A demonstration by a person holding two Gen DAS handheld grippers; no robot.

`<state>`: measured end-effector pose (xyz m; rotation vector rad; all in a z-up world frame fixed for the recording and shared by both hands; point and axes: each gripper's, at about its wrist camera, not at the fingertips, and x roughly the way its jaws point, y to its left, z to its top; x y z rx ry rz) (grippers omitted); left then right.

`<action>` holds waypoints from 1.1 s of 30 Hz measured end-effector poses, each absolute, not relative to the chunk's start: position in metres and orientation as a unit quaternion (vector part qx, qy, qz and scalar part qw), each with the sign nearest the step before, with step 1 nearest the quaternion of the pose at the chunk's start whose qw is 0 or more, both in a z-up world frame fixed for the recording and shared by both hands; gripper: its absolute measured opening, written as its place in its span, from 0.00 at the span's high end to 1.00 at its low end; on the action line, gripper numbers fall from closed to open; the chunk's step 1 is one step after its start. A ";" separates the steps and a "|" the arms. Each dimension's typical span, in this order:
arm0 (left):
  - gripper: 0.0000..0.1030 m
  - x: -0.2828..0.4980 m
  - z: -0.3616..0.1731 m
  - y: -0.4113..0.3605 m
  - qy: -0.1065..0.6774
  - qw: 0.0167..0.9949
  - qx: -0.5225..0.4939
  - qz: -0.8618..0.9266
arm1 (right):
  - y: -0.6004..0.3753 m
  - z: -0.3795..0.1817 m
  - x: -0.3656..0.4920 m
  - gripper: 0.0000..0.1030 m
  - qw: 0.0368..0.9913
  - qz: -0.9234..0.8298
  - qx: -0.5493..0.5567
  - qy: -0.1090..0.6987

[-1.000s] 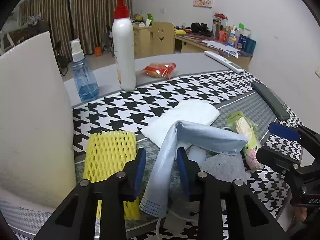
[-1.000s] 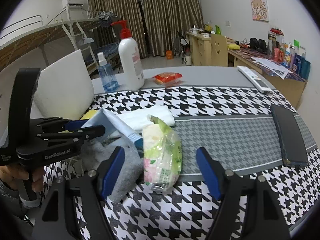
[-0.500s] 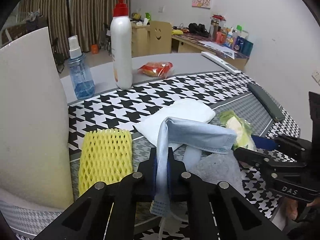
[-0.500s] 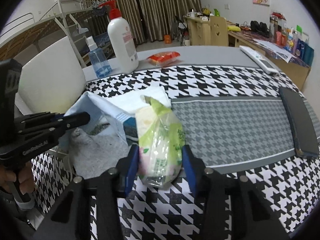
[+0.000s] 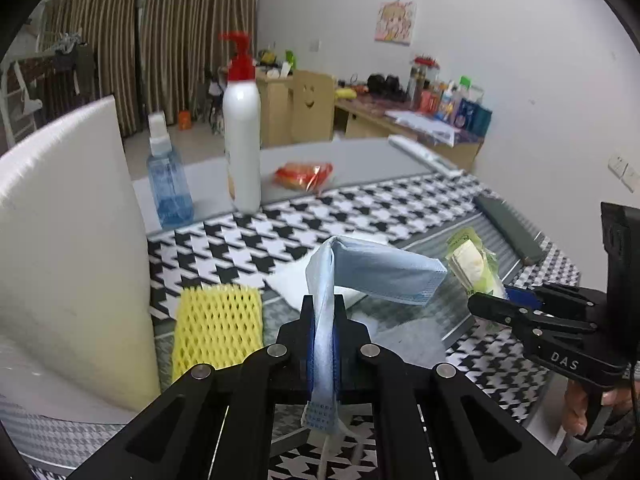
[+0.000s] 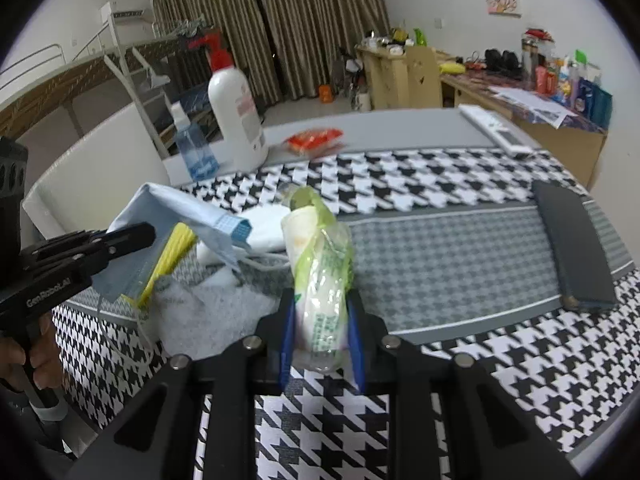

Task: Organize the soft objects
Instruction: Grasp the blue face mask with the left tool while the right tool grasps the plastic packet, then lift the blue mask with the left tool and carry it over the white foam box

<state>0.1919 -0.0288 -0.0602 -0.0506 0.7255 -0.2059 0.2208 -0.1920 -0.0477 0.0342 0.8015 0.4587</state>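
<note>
Both tools are mid-pickup: the left gripper (image 5: 323,336) is clamped on a blue face mask (image 5: 376,270) lifted clear of the houndstooth tablecloth (image 6: 440,184), while the right gripper (image 6: 322,340) is clamped on a green tissue pack (image 6: 320,276) raised off the cloth. The next move appears to be carrying each to a sorting spot and letting go without snagging the mask's trailing ear loop (image 6: 260,262). Open cloth lies toward 2 o'clock in the right wrist view; the white foam board (image 5: 68,248) walls off 9 o'clock, and the yellow foam net (image 5: 218,330) and white cloth (image 6: 266,226) wait below.
</note>
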 end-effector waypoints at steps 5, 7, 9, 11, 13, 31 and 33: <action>0.93 0.178 -0.036 -0.025 0.324 0.940 -0.030 -0.102 | -0.192 -0.024 0.211 0.73 0.906 0.231 0.019 0.355; 0.93 0.172 -0.027 -0.021 0.307 0.946 -0.031 -0.099 | -0.187 -0.017 0.209 0.73 0.910 0.235 0.018 0.342; 0.93 0.168 -0.021 -0.019 0.297 0.950 -0.032 -0.094 | -0.185 -0.010 0.206 0.73 0.912 0.240 0.022 0.330; 0.93 0.164 -0.014 -0.018 0.290 0.953 -0.029 -0.089 | -0.183 -0.005 0.205 0.73 0.914 0.245 0.023 0.323; 0.93 0.161 -0.008 -0.017 0.281 0.956 -0.025 -0.084 | -0.182 0.000 0.203 0.73 0.916 0.250 0.023 0.314; 0.93 0.149 0.022 -0.011 0.240 0.968 -0.008 -0.071 | -0.180 0.027 0.198 0.73 0.925 0.267 0.025 0.268; 0.93 0.148 0.026 -0.010 0.234 0.970 -0.007 -0.070 | -0.179 0.030 0.197 0.73 0.926 0.270 0.025 0.262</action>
